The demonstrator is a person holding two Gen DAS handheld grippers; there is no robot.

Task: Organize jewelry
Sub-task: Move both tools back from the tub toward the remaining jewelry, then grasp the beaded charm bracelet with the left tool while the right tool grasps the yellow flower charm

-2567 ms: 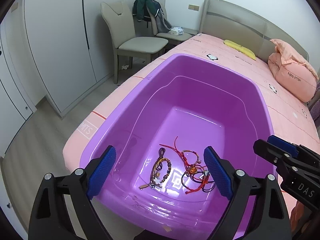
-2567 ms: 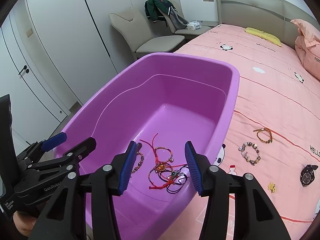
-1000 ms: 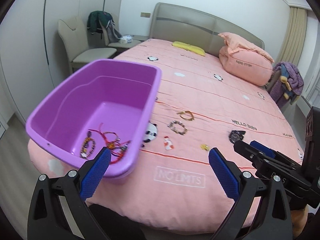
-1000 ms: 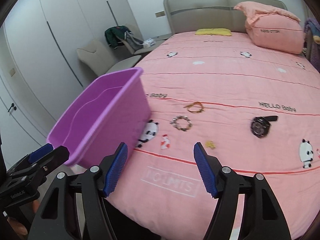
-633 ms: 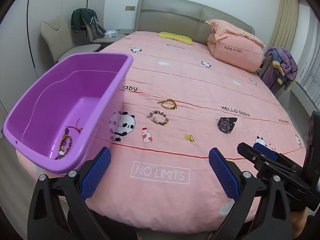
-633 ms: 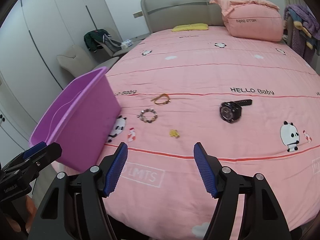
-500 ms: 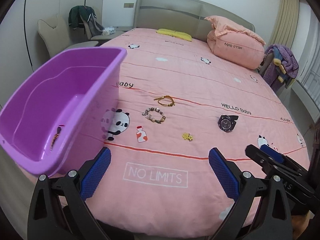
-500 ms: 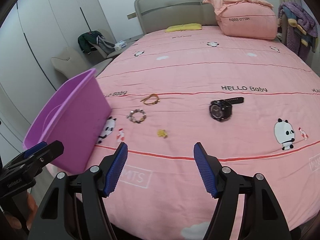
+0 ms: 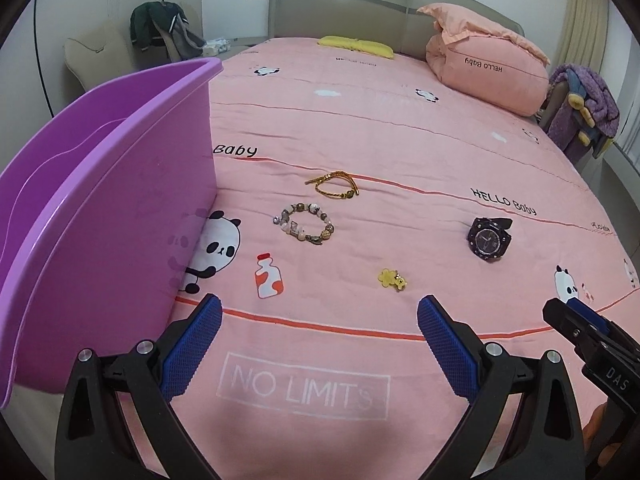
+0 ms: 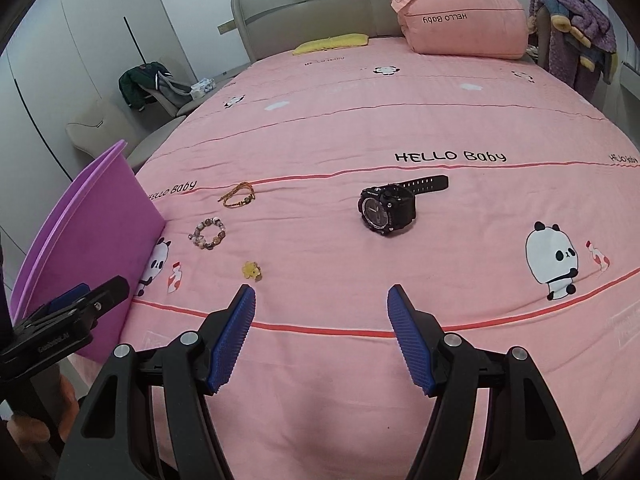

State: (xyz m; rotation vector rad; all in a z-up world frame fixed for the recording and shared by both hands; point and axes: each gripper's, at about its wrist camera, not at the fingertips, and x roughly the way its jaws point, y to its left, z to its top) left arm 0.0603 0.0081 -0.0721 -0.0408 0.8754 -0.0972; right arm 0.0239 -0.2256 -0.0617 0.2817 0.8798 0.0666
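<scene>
Both tongs, left [image 9: 318,314] and right [image 10: 321,304], gape wide and empty, now swung from the purple tub [image 9: 100,200] toward the bed [image 9: 400,128]. A watch [image 10: 386,205], bead bracelet [image 9: 304,223], gold bracelet [image 9: 334,186] and yellow charm [image 9: 392,279] lie there.

Four loose pieces of jewelry lie on the one pink bedspread [image 9: 400,140]: one gold cord bracelet [image 9: 335,185] at about 12 o'clock in the left wrist view, one beaded bracelet [image 9: 305,223] just below it, one small yellow flower charm [image 9: 392,279] near centre, and one black wristwatch [image 9: 489,237] at about 3 o'clock. One purple plastic tub [image 9: 100,208] stands at 9 o'clock. At the headboard, around 12 to 1 o'clock, are one folded pink quilt [image 9: 486,68] and one flat yellow pillow [image 9: 356,45].
</scene>
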